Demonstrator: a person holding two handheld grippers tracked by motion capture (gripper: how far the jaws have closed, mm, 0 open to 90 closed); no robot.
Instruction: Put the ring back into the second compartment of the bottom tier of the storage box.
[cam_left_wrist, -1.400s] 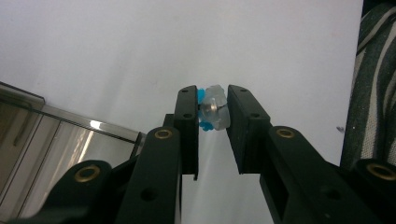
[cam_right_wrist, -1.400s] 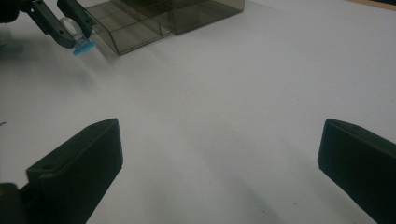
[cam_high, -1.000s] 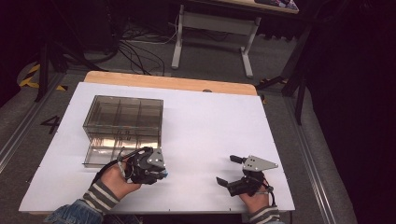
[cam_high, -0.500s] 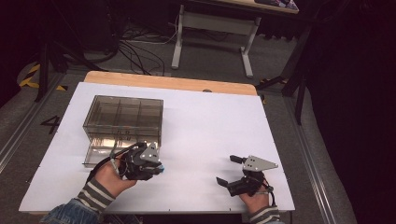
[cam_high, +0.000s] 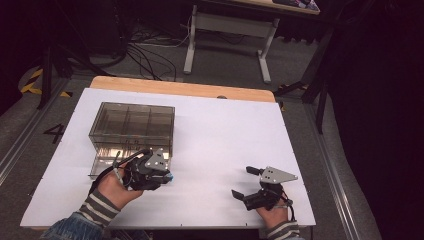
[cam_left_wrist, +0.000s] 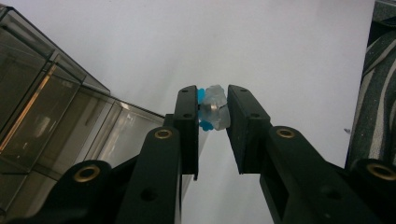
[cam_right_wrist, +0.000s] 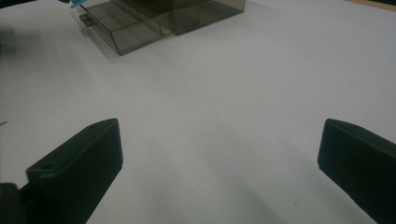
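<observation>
My left gripper (cam_left_wrist: 213, 112) pinches a small translucent-and-blue plastic piece (cam_left_wrist: 215, 113); placement in the smoky compartmented box's (cam_high: 132, 125) drawer (cam_high: 107, 162) at nine o'clock remains; right gripper (cam_high: 248, 182) spread.

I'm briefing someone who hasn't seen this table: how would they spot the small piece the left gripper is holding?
Start at the smoky clear compartment box on the left of the white table. Just in front of its pulled-out drawer, the left gripper pinches a small clear plastic piece with bright blue bits. That blue speck is the one bright colour among grey, black and white.
</observation>
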